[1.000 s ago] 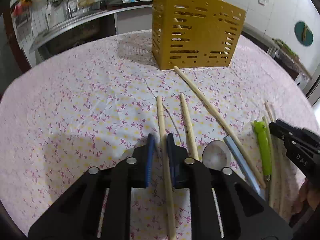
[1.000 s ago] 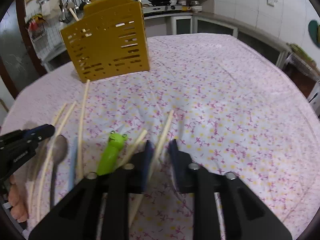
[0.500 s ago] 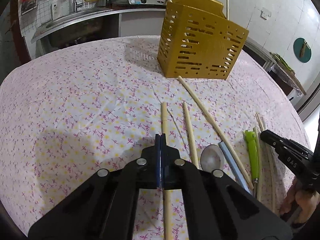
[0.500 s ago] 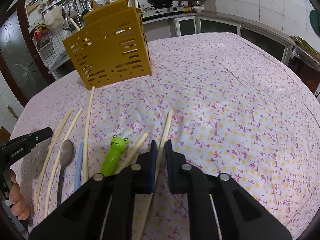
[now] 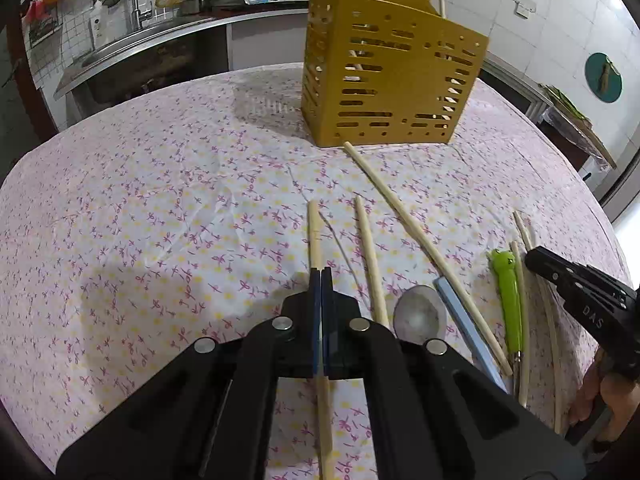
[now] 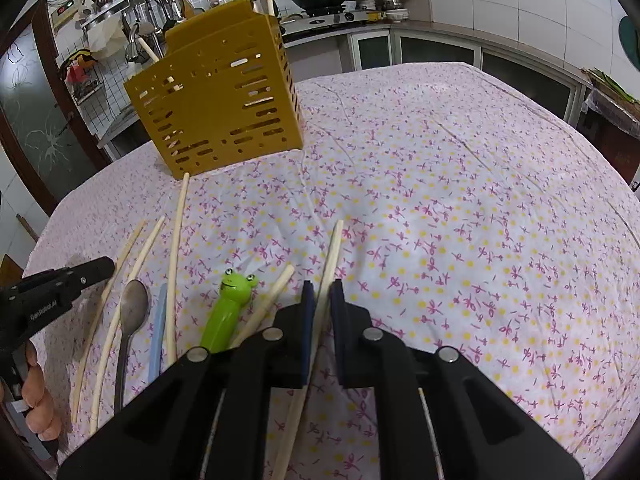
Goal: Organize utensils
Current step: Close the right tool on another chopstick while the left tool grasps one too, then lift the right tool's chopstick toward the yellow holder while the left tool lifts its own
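On the floral tablecloth (image 5: 160, 208) lie several wooden chopsticks and other utensils. My left gripper (image 5: 321, 274) is shut on the leftmost chopstick (image 5: 314, 232), which runs straight between its pads. My right gripper (image 6: 321, 286) is shut on another chopstick (image 6: 334, 244), slanted between its pads. Between the two grippers lie a steel spoon (image 5: 420, 314) (image 6: 134, 300), a blue handle (image 5: 460, 320) (image 6: 160, 320), a green frog-headed utensil (image 5: 508, 292) (image 6: 230, 304) and a long chopstick (image 5: 420, 240) (image 6: 176, 260). The yellow slotted utensil holder (image 5: 384, 80) (image 6: 224, 108) stands upright beyond them, with sticks in it.
The right gripper (image 5: 536, 258) shows at the right edge of the left wrist view, the left gripper (image 6: 106, 266) at the left edge of the right one, each held by a hand (image 5: 612, 396) (image 6: 36, 376). A counter with sink (image 5: 132, 44) and stove lies behind the table.
Both grippers' jaws have shut, each onto the chopstick that lay between them. The holder looks somewhat nearer and higher in both views.
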The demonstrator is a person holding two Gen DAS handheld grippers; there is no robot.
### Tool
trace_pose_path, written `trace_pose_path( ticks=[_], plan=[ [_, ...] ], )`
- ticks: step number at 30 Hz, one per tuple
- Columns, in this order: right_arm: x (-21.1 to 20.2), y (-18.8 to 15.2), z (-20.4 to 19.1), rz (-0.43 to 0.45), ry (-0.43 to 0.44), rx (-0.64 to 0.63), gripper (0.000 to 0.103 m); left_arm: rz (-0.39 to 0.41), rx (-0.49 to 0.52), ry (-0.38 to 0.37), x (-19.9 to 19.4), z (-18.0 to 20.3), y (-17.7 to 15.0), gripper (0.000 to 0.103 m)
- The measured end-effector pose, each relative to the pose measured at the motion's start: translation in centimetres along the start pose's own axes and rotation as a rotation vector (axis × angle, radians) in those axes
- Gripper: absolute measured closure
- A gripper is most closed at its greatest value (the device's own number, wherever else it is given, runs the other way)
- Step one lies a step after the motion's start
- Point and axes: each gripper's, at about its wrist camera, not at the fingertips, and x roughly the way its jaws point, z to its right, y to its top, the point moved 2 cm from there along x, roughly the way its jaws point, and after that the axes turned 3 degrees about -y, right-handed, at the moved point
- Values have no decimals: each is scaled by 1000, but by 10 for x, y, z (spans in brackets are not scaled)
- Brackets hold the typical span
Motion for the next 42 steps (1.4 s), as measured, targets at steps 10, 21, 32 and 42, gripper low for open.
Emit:
trace_pose_path(
  ticks=[10,21,32,42],
  plan=[
    [2,0,2,-8,5,5,93,-55,44,45,17,8,5,94],
    [-5,1,2,28,15,9,94,-1,0,-7,2,0,3,99],
    [-33,10,-2,122,52,-6,98,163,-62,-110,-47,-2,11,99],
    [-31,16,5,110,93,30,98,156,-77,-108,-47,-3,11,99]
  ],
)
